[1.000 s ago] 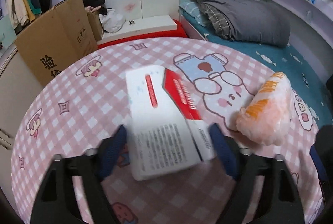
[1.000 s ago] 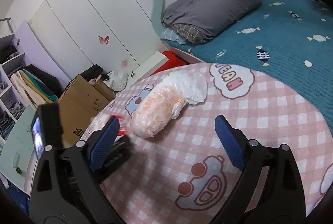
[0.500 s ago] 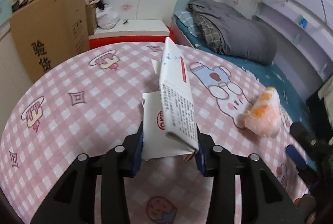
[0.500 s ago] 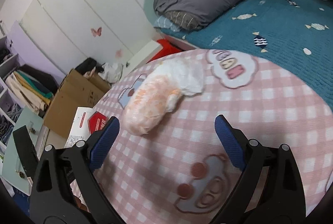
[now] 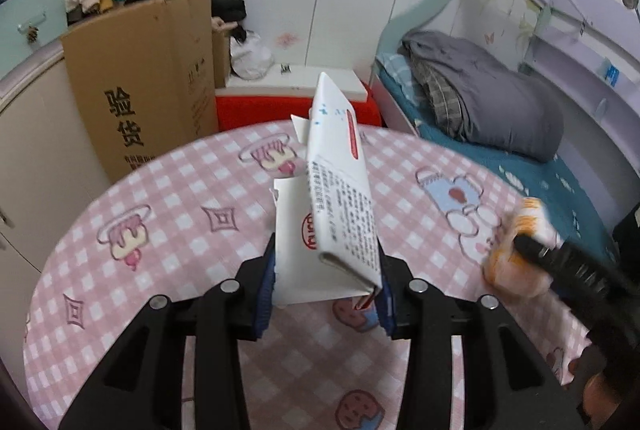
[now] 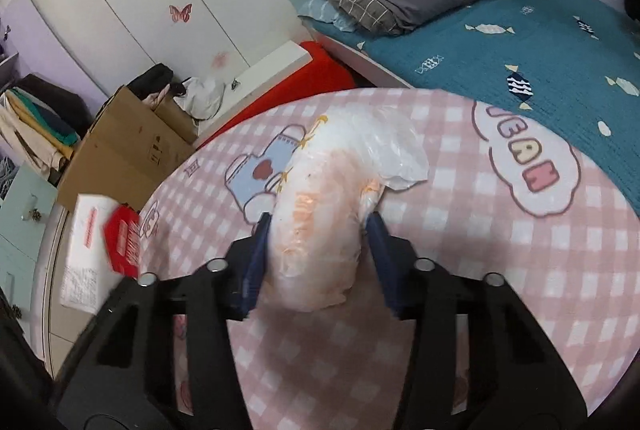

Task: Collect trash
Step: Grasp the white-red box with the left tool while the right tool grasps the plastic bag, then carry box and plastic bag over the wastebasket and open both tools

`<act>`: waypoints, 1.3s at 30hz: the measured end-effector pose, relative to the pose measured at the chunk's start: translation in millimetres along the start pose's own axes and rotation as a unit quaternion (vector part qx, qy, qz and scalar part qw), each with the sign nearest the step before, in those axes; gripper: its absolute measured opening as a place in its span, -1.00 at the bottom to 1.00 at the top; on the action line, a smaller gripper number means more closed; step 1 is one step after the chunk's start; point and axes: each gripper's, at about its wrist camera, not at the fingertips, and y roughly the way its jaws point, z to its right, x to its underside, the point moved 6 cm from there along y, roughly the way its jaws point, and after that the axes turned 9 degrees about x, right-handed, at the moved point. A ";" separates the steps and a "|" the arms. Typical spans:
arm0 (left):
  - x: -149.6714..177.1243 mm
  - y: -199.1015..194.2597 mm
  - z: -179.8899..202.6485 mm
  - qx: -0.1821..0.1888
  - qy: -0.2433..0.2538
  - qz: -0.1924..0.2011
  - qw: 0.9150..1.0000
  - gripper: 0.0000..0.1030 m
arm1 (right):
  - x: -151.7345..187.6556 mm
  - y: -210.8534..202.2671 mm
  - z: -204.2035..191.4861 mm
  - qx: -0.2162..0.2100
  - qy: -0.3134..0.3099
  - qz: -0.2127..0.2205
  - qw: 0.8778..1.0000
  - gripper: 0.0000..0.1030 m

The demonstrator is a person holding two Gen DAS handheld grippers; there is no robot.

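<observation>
Pink checked tablecloth [image 5: 168, 190], two pieces of trash, both grippers on them.

I had my left gripper [image 5: 326, 286] clamped on the flattened white-and-red carton [image 5: 340, 198], which a second earlier lay flat between spread pads and was now lifted edge-up off the cloth. My right gripper [image 6: 316, 254], wide and empty a moment before, was closing, pads touching the crumpled orange-stained plastic bag [image 6: 328, 214] resting on the table. I judged both pieces secured for carrying off.

A cardboard box [image 5: 144, 86] stands at ten o'clock past the pink checked table [image 5: 168, 214]; grey bedding [image 5: 488, 98] lies at two o'clock.
</observation>
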 end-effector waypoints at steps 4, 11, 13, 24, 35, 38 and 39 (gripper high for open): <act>-5.0 -22.6 2.5 0.016 -0.011 0.024 1.000 -0.22 | 12.4 -24.8 -18.8 -0.018 -0.036 0.006 0.999 -0.32; 4.2 -96.7 -8.0 -0.006 0.032 0.068 0.997 -0.21 | 44.4 -82.2 -66.4 -0.093 -0.084 0.019 0.992 -0.33; 9.1 -120.2 -23.1 -0.021 0.027 0.080 0.996 -0.21 | 61.2 -97.6 -85.5 -0.117 -0.103 0.016 0.988 -0.33; 77.6 -234.8 -160.2 -0.134 -0.035 0.094 0.986 -0.21 | 203.6 -160.7 -215.3 -0.237 -0.232 -0.037 0.943 -0.33; 159.3 -303.6 -303.2 -0.236 -0.108 0.073 0.963 -0.21 | 358.6 -155.0 -322.9 -0.277 -0.347 -0.110 0.889 -0.33; 182.4 -306.6 -332.9 -0.261 -0.123 0.060 0.956 -0.21 | 401.4 -140.2 -345.1 -0.275 -0.376 -0.131 0.875 -0.33; 193.9 -307.1 -345.9 -0.269 -0.133 0.052 0.952 -0.21 | 410.8 -136.3 -348.3 -0.273 -0.380 -0.137 0.873 -0.33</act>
